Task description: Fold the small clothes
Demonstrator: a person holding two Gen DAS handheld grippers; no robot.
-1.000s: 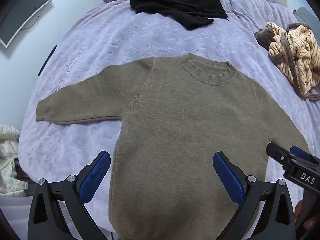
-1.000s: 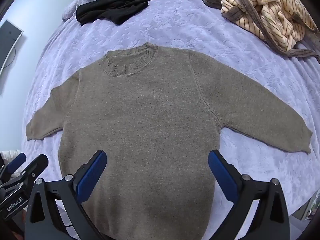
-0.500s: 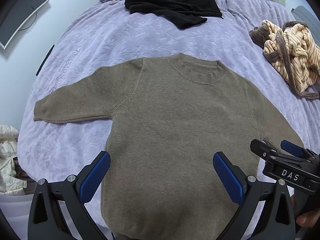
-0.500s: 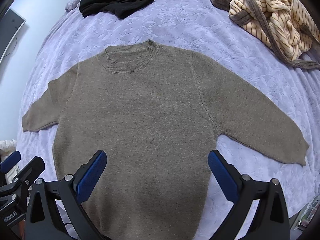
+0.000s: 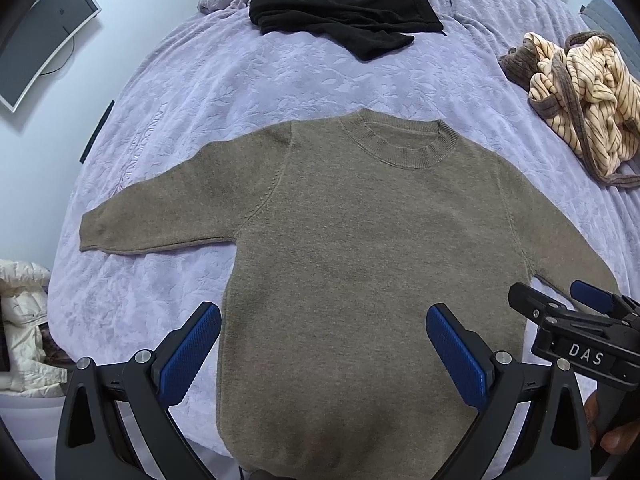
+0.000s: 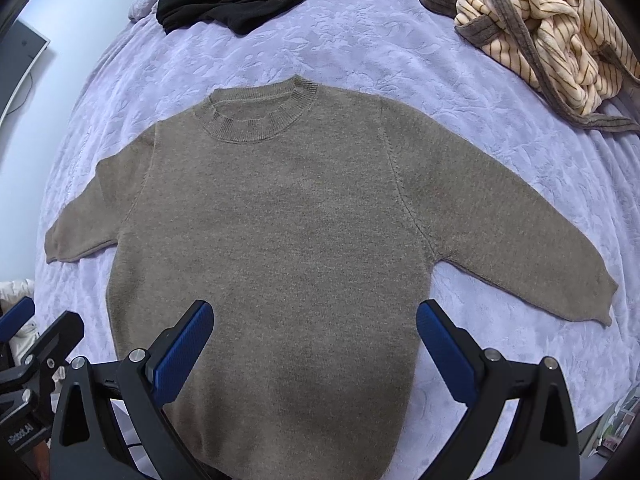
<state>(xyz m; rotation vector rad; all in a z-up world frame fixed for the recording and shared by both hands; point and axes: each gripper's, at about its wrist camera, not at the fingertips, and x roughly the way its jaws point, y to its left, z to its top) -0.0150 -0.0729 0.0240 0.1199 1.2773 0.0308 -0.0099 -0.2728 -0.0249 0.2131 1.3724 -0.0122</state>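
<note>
You are holding both grippers spread wide — the left gripper (image 5: 323,350) and right gripper (image 6: 314,346) are gripping nothing. Ahead of them the brown sweater (image 6: 280,240) is lying flat on the lavender bedspread (image 6: 360,52), sleeves out. Farther beyond are sitting a black garment (image 5: 344,16) and a striped garment (image 6: 540,28).

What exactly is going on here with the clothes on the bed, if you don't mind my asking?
A person holds a two-finger gripper in each hand over a bed to fold small clothes. A brown knit sweater lies flat, face up, both sleeves spread out, not yet folded. The left gripper and the right gripper both hover open above its lower part, holding nothing. A black garment and a crumpled striped garment lie farther back.
</note>
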